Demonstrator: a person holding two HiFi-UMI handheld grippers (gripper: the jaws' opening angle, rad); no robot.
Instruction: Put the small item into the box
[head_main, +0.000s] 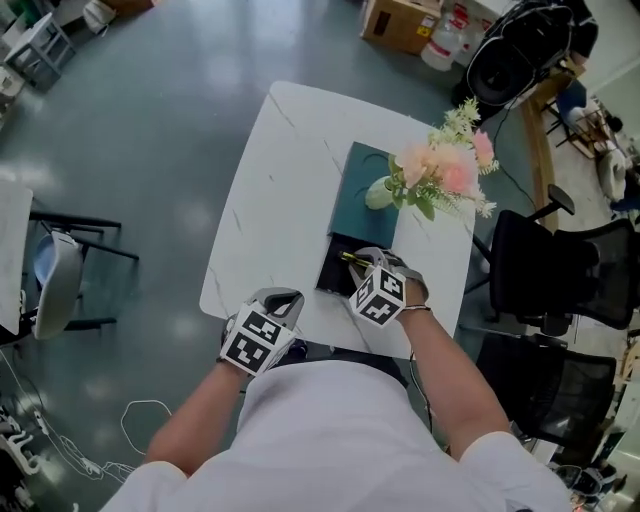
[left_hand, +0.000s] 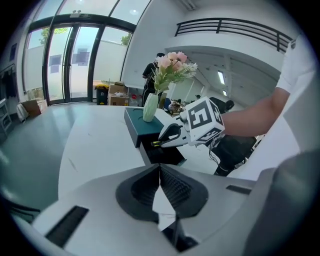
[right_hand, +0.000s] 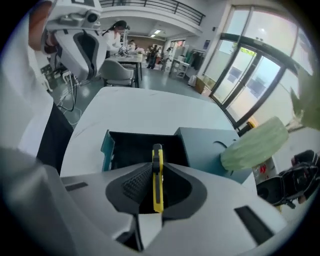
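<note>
Head view, progress: the yellow cutter (head_main: 351, 258) is not in the box (head_main: 362, 190) yet. The right gripper (head_main: 362, 262) holds it over the open black compartment (head_main: 335, 272) at the box's near end. From where I stand the carrying looks done, and lowering and letting go remain.
Head view, pose: both forearms reach forward from the body to the near edge of the white surface (head_main: 280, 190). The left gripper (head_main: 284, 298) hangs at that edge, left of the box and apart from it.
Left gripper view, fingers: pressed together, with nothing between them.
Left gripper view, scene: the right gripper shows side-on, with the cutter's tip poking out just above the black compartment. A vase of flowers (left_hand: 149, 108) stands on the teal part behind.
Right gripper view, fingers: clamped on the yellow cutter, which runs lengthwise between the 2 pads with its dark tip pointing out over the compartment.
Right gripper view, what's left: the compartment looks bare and lies directly ahead, so I'd guess 1 short descent and a release would finish it.
</note>
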